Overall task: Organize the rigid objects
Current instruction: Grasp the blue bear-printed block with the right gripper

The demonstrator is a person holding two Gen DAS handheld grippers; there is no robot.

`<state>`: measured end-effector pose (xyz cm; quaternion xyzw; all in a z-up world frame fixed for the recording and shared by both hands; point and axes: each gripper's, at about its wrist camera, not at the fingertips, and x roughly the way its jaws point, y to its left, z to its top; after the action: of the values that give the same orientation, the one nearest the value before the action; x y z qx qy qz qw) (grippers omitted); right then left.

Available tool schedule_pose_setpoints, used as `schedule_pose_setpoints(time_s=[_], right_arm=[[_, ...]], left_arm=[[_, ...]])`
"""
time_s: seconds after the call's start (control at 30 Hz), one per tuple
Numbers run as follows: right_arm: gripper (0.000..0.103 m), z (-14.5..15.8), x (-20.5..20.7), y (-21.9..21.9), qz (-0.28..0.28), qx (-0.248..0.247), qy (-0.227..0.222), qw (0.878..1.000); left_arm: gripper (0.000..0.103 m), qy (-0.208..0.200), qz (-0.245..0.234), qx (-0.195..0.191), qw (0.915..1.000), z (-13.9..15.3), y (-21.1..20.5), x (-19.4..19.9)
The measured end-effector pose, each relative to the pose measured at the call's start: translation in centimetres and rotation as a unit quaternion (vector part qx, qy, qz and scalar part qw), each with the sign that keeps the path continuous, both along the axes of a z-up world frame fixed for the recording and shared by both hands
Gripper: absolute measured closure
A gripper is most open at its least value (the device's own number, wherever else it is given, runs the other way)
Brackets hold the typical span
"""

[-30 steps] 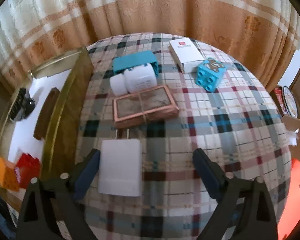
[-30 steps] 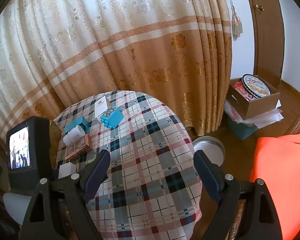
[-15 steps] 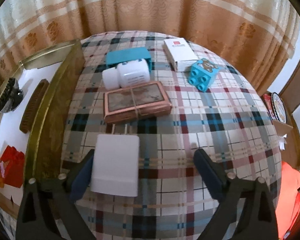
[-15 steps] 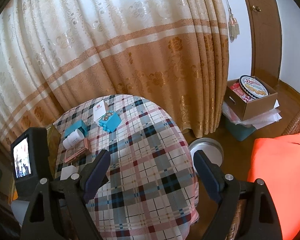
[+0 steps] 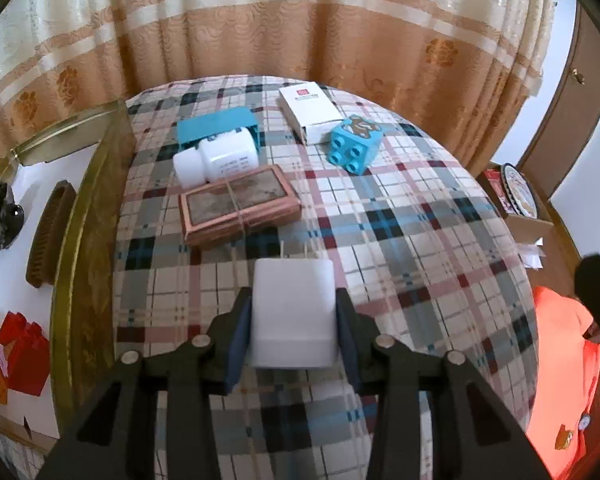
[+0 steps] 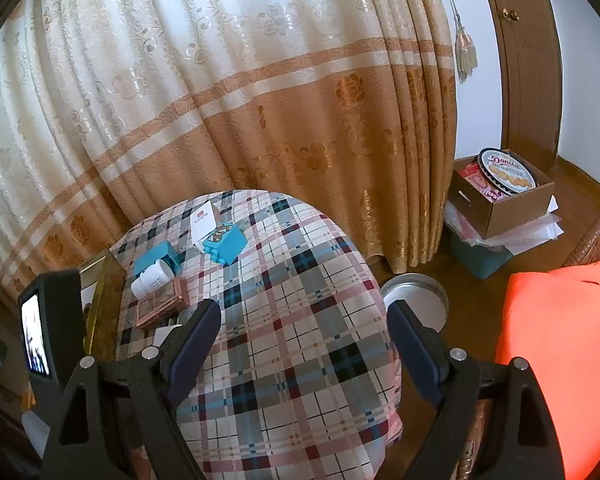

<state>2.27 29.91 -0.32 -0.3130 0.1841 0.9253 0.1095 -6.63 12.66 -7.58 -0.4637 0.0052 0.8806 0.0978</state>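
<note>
The left gripper [image 5: 293, 322] tilts steeply down at the plaid tablecloth [image 5: 400, 240], jaws closing with pads against both sides of the white charger [image 5: 293, 312]. Its long axis runs away from the camera, prongs pointing toward the brown box [image 5: 240, 210] just beyond. The right gripper [image 6: 304, 344] hangs wide apart above the cloth, empty.

Home, probably a living room or bedroom. Floor-length patterned curtains [image 6: 228, 120] with a tassel tie-back [image 6: 465, 50], round table under a plaid cloth [image 6: 300, 320], wooden door [image 6: 516, 60], cookie tin [image 6: 506, 170] in a cardboard box on wood flooring.
</note>
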Motion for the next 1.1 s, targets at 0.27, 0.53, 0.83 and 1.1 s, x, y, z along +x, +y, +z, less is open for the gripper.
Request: schedule_pose_setpoints(time_s=[0.27, 0.53, 0.83, 1.1], right_arm=[[0.016, 0.3, -0.1, -0.4, -0.004, 0.001, 0.001, 1.000], [0.016, 0.0, -3.9, -2.4, 0.031, 0.005, -0.006, 0.999], [0.016, -0.7, -11.1, -4.1, 0.050, 0.032, -0.042, 0.997], [0.016, -2.3, -15.9, -5.4, 0.037, 0.056, -0.069, 0.995]], left_arm=[[0.064, 0.020, -0.030, 0.063, 0.9974, 2.5, -3.1, 2.7], [0.064, 0.064, -0.023, 0.092, 0.9934, 5.8, -7.4, 3.6], [0.064, 0.091, 0.003, 0.108, 0.9900, 7.5, -10.8, 2.8], [0.064, 0.080, 0.017, 0.104, 0.9912, 6.8, -12.2, 1.7]])
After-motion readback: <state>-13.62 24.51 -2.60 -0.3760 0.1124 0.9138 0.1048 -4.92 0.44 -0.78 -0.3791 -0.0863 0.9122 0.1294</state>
